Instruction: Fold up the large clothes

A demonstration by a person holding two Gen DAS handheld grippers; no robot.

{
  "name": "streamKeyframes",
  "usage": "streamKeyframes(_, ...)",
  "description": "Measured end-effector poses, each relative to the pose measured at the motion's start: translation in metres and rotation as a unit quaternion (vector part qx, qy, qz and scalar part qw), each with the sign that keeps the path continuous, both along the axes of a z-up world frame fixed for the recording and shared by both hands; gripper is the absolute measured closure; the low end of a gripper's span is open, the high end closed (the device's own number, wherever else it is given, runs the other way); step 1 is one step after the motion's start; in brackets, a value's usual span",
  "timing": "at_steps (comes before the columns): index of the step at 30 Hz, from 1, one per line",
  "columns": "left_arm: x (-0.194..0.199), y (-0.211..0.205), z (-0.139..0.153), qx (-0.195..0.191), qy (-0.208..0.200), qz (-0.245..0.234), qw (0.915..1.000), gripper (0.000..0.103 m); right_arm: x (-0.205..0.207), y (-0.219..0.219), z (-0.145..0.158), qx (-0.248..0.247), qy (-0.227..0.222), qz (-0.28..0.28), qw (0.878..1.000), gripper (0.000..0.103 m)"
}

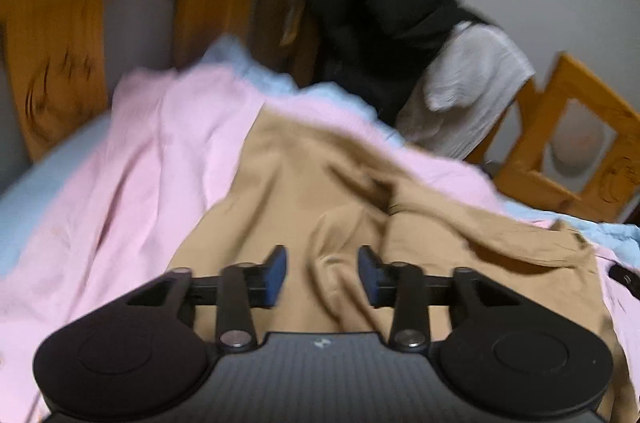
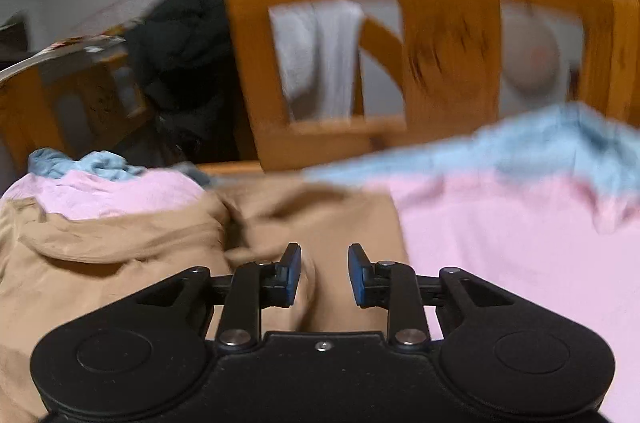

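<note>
The tan garment (image 1: 312,191) lies crumpled on the pink sheet (image 1: 132,163) of the bed, in front of both cameras; both views are motion-blurred.

Left wrist view: the left tongs (image 1: 322,273) stand spread, with a raised fold of the tan cloth in the gap between the blue pads (image 1: 278,275); whether the pads touch the cloth cannot be told; the garment runs from the tongs away toward the far side of the bed and out to the right, where a creased edge lies near a light blue sheet (image 1: 264,71); only this view shows the black clothing (image 1: 372,23) and the white cloth (image 1: 476,83) hung together on a wooden chair (image 1: 576,143) beyond the bed; a wooden bed frame (image 1: 60,23) stands at upper left.

Right wrist view: the right tongs (image 2: 324,273) stand spread, with tan cloth in the gap and under the left finger; the right finger sits at the border of tan cloth and pink sheet; only this view shows the garment bunched in a thick, hood-like roll (image 2: 120,235) at left; the wooden frame (image 2: 432,63) fills the background head-on, with white cloth (image 2: 320,59) seen through its opening; light blue sheet is ruffled at right (image 2: 540,143) and at left.
</note>
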State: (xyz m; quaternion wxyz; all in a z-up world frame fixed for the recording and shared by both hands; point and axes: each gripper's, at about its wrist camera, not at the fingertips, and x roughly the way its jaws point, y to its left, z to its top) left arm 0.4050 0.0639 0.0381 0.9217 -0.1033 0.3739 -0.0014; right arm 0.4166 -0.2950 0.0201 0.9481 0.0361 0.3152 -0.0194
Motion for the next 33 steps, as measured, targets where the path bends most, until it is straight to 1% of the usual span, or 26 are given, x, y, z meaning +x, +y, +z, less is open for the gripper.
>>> streamKeyframes(2,-0.006,-0.017,0.005,0.013,-0.017,-0.035,0.9991,0.057,-0.004,0.016,0.006,-0.008,-0.012,0.039,0.999,0.070)
streamKeyframes(3,-0.005,-0.026,0.004,0.022,-0.010,-0.051,0.9984,0.057,-0.004,0.025,0.007,-0.013,-0.013,0.058,0.998,0.070)
streamKeyframes(4,-0.002,-0.035,-0.001,0.031,0.006,-0.065,0.9974,0.057,-0.005,0.036,0.005,-0.022,-0.012,0.077,0.997,0.069)
streamKeyframes(6,0.006,-0.050,-0.015,0.058,0.042,-0.070,0.9949,0.057,-0.001,0.056,-0.003,-0.052,0.003,0.103,0.993,0.069)
streamKeyframes(7,0.010,-0.054,-0.025,0.074,0.061,-0.066,0.9932,0.057,0.003,0.063,-0.011,-0.067,0.020,0.108,0.992,0.068)
streamKeyframes(8,0.014,-0.056,-0.034,0.079,0.078,-0.061,0.9919,0.057,0.007,0.069,-0.021,-0.084,0.038,0.106,0.990,0.065)
streamKeyframes(9,0.016,-0.055,-0.039,0.077,0.081,-0.058,0.9921,0.057,0.011,0.070,-0.030,-0.095,0.050,0.104,0.989,0.064)
streamKeyframes(10,0.017,-0.056,-0.040,0.077,0.077,-0.058,0.9924,0.057,0.013,0.070,-0.035,-0.094,0.054,0.098,0.989,0.062)
streamKeyframes(12,0.018,-0.056,-0.035,0.077,0.083,-0.061,0.9917,0.057,0.014,0.065,-0.032,-0.078,0.060,0.083,0.992,0.060)
streamKeyframes(13,0.017,-0.053,-0.031,0.071,0.088,-0.063,0.9916,0.056,0.013,0.062,-0.026,-0.065,0.061,0.077,0.993,0.060)
streamKeyframes(15,0.011,-0.046,-0.020,0.053,0.092,-0.060,0.9925,0.049,0.003,0.057,-0.014,-0.052,0.055,0.079,0.994,0.057)
streamKeyframes(16,0.004,-0.042,-0.012,0.042,0.085,-0.059,0.9937,0.041,-0.007,0.054,-0.005,-0.048,0.048,0.085,0.994,0.052)
streamKeyframes(17,-0.002,-0.035,-0.006,0.035,0.077,-0.056,0.9948,0.032,-0.017,0.052,0.001,-0.045,0.041,0.093,0.994,0.044)
streamKeyframes(18,-0.011,-0.033,0.002,0.031,0.068,-0.053,0.9958,0.027,-0.027,0.050,0.010,-0.045,0.034,0.104,0.993,0.040)
streamKeyframes(19,-0.019,-0.033,0.009,0.028,0.060,-0.051,0.9965,0.018,-0.040,0.048,0.019,-0.048,0.029,0.118,0.991,0.035)
streamKeyframes(20,-0.028,-0.032,0.017,0.027,0.052,-0.050,0.9971,0.012,-0.052,0.049,0.027,-0.053,0.028,0.132,0.989,0.031)
streamKeyframes(21,-0.036,-0.031,0.023,0.026,0.049,-0.049,0.9973,0.011,-0.063,0.049,0.035,-0.059,0.028,0.147,0.987,0.028)
streamKeyframes(23,-0.047,-0.031,0.036,0.028,0.051,-0.052,0.9969,0.007,-0.088,0.049,0.050,-0.067,0.027,0.175,0.982,0.019)
streamKeyframes(25,-0.060,-0.031,0.049,0.029,0.050,-0.058,0.9967,0.001,-0.113,0.050,0.065,-0.083,0.029,0.197,0.976,0.015)
streamKeyframes(29,-0.087,-0.029,0.076,0.024,0.029,-0.069,0.9969,0.001,-0.161,0.049,0.092,-0.106,0.029,0.221,0.969,0.005)
streamKeyframes(33,-0.110,-0.028,0.094,0.023,0.015,-0.080,0.9964,0.001,-0.205,0.053,0.111,-0.117,0.026,0.228,0.966,0.001)
